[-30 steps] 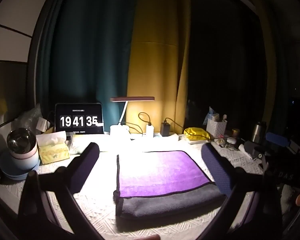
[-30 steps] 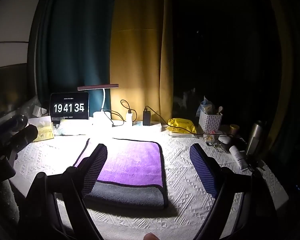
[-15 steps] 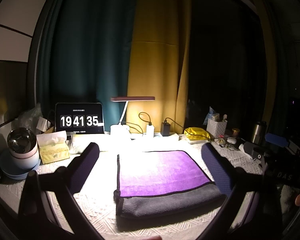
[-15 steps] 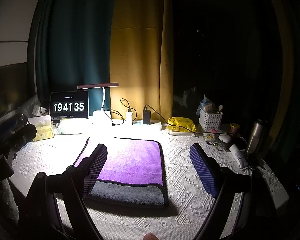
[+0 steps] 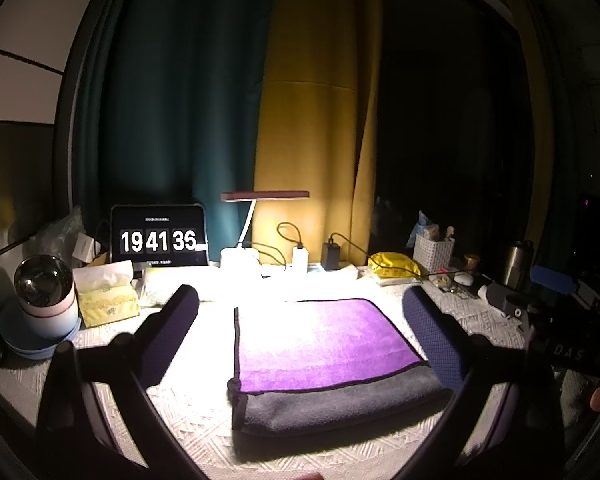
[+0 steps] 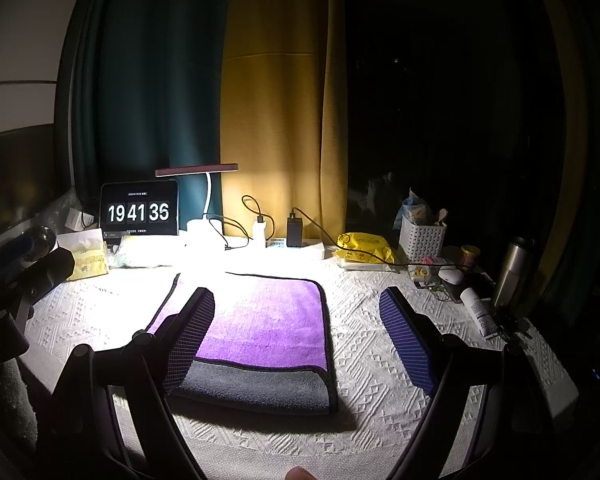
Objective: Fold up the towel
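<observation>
A folded towel (image 5: 320,340), purple on top with a grey layer showing along its near edge, lies flat on the white patterned tablecloth (image 5: 188,404). It also shows in the right wrist view (image 6: 260,328). My left gripper (image 5: 300,300) is open and empty, held above the near side of the towel, its fingers spread wider than the towel. My right gripper (image 6: 300,300) is open and empty, above the towel's right part and the cloth beside it. Neither gripper touches the towel.
A lit desk lamp (image 5: 240,256), a clock screen (image 5: 158,236), chargers and a power strip (image 6: 296,244) line the back. A mug on a saucer (image 5: 44,300) and tissue box (image 5: 108,296) stand left. A yellow packet (image 6: 364,248), basket (image 6: 422,236), flask (image 6: 514,268) and tube (image 6: 476,312) stand right.
Both grippers stay open and nearly still over the towel. The towel has not moved. The clock went from 19:41:35 to 19:41:36.
</observation>
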{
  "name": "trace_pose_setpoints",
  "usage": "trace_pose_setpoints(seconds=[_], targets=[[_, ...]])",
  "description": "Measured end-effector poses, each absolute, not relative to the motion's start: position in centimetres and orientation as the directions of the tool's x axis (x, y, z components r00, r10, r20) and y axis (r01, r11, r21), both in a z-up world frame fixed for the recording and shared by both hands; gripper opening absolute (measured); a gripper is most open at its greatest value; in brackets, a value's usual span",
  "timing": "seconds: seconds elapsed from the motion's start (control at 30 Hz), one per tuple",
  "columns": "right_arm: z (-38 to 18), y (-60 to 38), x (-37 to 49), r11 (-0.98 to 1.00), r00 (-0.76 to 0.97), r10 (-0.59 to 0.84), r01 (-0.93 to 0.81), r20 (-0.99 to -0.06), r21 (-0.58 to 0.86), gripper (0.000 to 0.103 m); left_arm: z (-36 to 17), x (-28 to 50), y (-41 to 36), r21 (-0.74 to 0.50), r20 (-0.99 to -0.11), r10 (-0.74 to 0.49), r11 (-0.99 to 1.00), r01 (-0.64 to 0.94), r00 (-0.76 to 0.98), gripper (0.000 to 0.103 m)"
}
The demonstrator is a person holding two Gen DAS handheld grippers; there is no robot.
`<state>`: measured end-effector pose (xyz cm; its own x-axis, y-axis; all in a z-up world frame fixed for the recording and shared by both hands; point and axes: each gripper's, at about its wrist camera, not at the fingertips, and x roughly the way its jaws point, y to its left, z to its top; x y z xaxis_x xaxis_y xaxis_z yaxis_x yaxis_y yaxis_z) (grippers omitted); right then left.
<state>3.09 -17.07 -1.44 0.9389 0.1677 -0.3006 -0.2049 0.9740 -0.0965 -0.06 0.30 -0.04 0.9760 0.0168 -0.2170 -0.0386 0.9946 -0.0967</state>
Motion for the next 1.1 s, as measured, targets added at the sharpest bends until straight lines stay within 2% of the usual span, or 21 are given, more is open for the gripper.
trace_pose_setpoints(seconds=[1.1], targets=[[-2.3, -17.0, 3.23, 0.975, 0.935, 0.167, -0.205, -0.312, -0.092, 0.087, -0.17, 0.64, -0.14, -0.094, -0.227, 0.012, 0.995, -0.034, 0.974, 0.102]])
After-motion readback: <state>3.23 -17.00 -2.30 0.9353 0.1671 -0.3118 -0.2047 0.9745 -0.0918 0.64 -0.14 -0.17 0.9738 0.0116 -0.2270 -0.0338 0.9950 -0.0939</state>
